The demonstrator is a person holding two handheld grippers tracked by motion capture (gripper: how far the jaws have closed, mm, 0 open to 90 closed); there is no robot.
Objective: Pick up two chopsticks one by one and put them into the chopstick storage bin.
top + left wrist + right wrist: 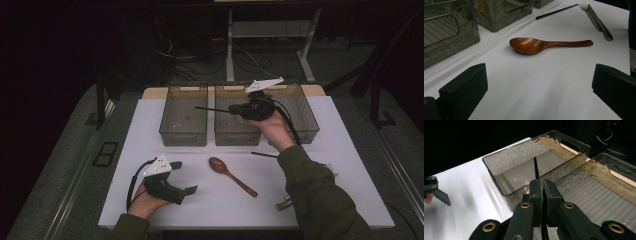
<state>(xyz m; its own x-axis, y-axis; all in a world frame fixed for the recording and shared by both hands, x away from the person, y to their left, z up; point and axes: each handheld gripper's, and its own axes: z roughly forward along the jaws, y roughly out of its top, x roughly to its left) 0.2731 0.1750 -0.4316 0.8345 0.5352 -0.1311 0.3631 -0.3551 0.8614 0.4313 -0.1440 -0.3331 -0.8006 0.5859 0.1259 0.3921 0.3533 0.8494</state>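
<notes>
My right gripper [233, 109] is raised over the bins at the back, shut on a black chopstick [212, 108]. In the right gripper view the jaws [542, 185] pinch the chopstick [535, 168], and its free end points out over the left-hand bin [499, 173]. My left gripper [185, 176] rests low on the white table near the front left, open and holding nothing. A wooden spoon [231, 173] lies just to its right. Seen from the left gripper [539, 82], the spoon [544, 45] lies ahead between the wide-apart jaws.
Smoky see-through bins stand in a row at the back: left bin [183, 135], middle bin [237, 138], right bin [306, 117]. A second black chopstick [264, 154] [556, 11] lies behind the spoon. A metal fork and knife [599, 22] lie by my right sleeve [320, 200].
</notes>
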